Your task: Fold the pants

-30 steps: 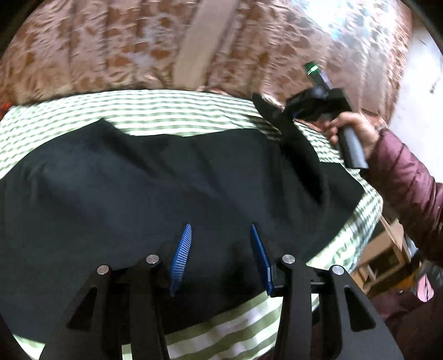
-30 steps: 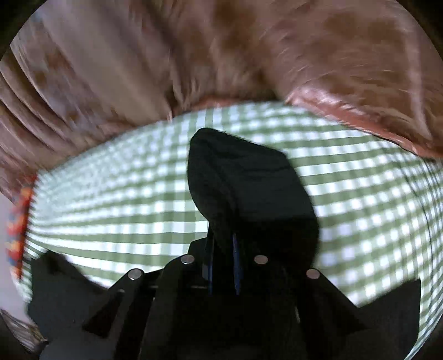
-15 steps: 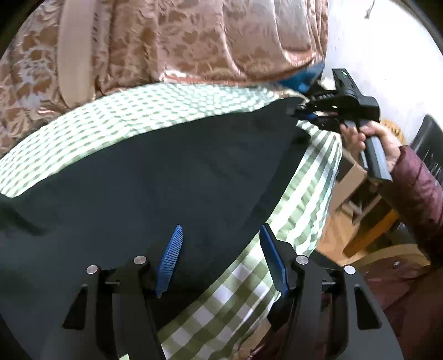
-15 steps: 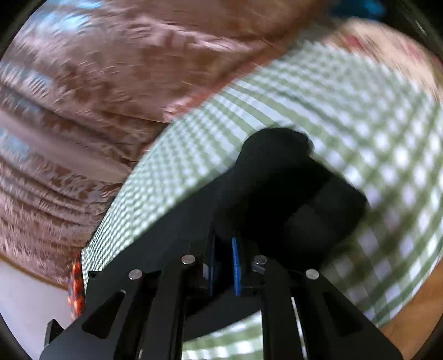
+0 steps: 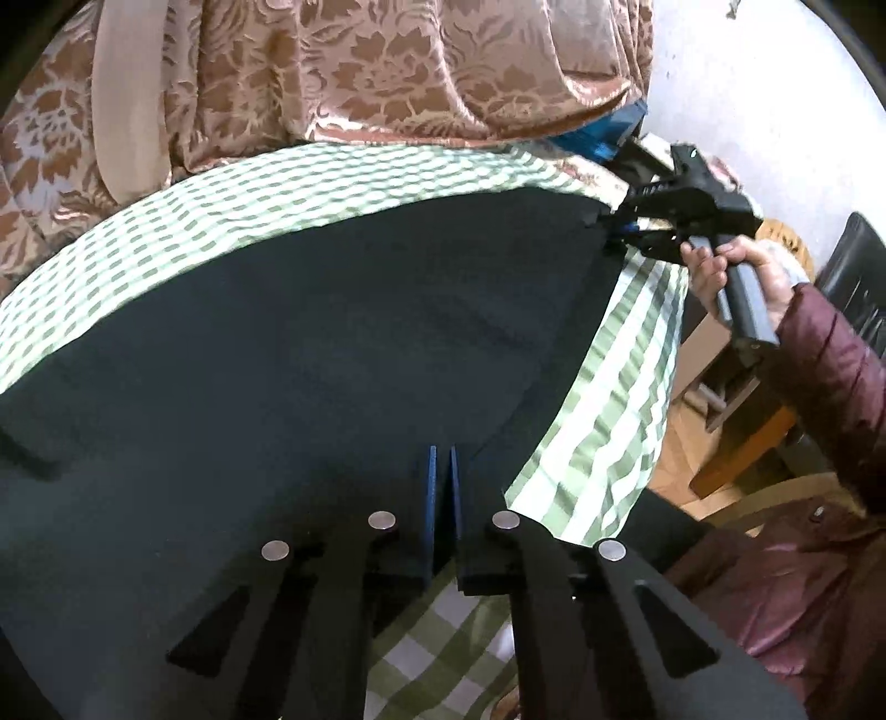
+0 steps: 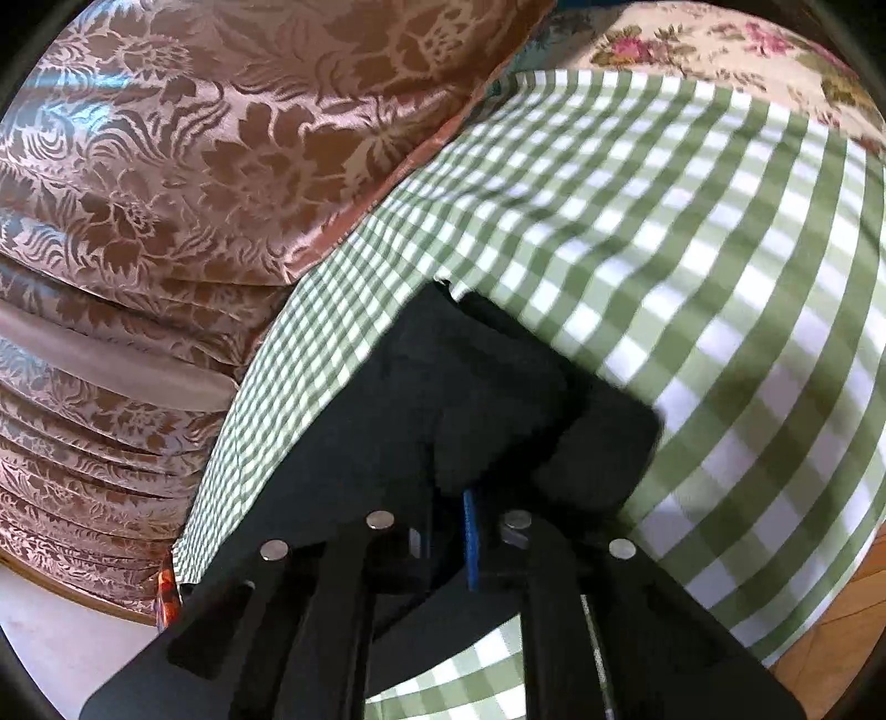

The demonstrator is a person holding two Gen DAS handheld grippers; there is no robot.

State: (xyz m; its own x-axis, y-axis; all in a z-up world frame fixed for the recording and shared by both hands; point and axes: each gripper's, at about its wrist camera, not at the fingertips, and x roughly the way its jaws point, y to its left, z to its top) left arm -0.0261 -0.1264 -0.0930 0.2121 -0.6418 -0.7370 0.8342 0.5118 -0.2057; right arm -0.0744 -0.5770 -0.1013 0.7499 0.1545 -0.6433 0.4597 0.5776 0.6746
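Black pants (image 5: 304, 343) lie spread flat on a green checked tablecloth (image 5: 249, 188). My left gripper (image 5: 443, 476) is at their near right edge, its jaws closing until the blue pads pinch the dark fabric between them. My right gripper (image 5: 617, 235), gripped by a hand (image 5: 742, 266), holds the far right corner, pulled out towards the table's right side. In the right wrist view that gripper (image 6: 448, 515) has its jaws closing tight on a bunched fold of the pants (image 6: 487, 387), which hides most of its pads.
A brown floral curtain (image 5: 387, 66) hangs behind the table. The tablecloth's edge (image 5: 626, 421) drops off on the right, with wooden furniture (image 5: 742, 448) and a maroon sleeve (image 5: 830, 354) beyond it. A flowered cloth (image 6: 692, 39) lies past the checked cloth (image 6: 692, 249).
My left jaws were open above the pants and have shut on the near edge. My right gripper carried its corner to the right, and the pants now lie stretched flat.
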